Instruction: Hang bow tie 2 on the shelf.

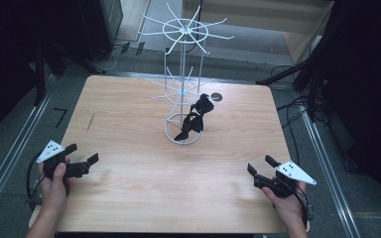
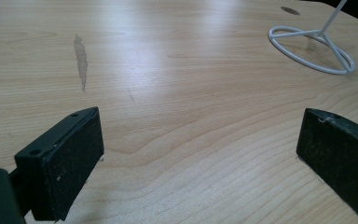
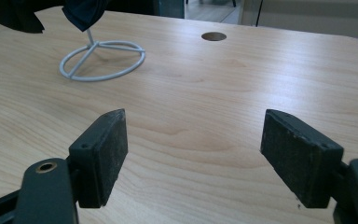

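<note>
A white wire display rack (image 1: 182, 74) with two tiers of spoke arms stands on the far middle of the wooden table (image 1: 129, 124). A black cloth item (image 1: 196, 119) hangs from its lower tier, down to the ring base (image 2: 312, 49) (image 3: 101, 59). A corner of the black cloth (image 3: 81, 13) also shows at the top of the right gripper view. My left gripper (image 1: 83, 156) rests at the near left edge, held in a hand, open with nothing between its jaws. My right gripper (image 1: 259, 164) sits at the near right, also open and empty.
A round cable hole (image 1: 216, 96) (image 3: 213, 36) lies in the table behind the rack. A pale scuff mark (image 2: 80, 60) runs along the table's left part. Dark stands and cables surround the table on the floor.
</note>
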Tool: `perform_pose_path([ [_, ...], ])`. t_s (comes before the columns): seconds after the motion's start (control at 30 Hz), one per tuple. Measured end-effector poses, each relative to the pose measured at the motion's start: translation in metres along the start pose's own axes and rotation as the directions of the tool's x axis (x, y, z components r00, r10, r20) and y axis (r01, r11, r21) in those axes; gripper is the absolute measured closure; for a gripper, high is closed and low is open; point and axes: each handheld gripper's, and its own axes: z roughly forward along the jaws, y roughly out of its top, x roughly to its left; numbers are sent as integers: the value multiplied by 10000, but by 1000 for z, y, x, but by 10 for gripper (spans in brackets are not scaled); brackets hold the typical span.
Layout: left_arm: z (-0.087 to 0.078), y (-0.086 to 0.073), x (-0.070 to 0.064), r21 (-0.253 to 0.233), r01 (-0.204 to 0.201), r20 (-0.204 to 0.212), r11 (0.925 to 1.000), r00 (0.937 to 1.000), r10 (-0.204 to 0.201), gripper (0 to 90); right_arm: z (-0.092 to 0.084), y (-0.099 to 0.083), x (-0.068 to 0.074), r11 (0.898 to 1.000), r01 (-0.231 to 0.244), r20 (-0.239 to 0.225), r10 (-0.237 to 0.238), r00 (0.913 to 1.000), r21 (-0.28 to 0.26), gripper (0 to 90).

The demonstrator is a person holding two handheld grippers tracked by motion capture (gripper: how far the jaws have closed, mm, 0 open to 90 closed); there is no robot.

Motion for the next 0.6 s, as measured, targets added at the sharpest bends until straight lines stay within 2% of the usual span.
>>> perform_pose_path([
  [0.37, -1, -1, -2, -125, -184, -10, 9998, 9998, 184, 14, -12, -7, -6, 9998, -146, 413, 142, 9990, 99, 239],
  [0.6, -3, -1, -3, -281, -230, -287, 9993, 9993, 222, 14, -21, -11, -10, 9993, -348, 670, 337, 9972, 166, 239],
])
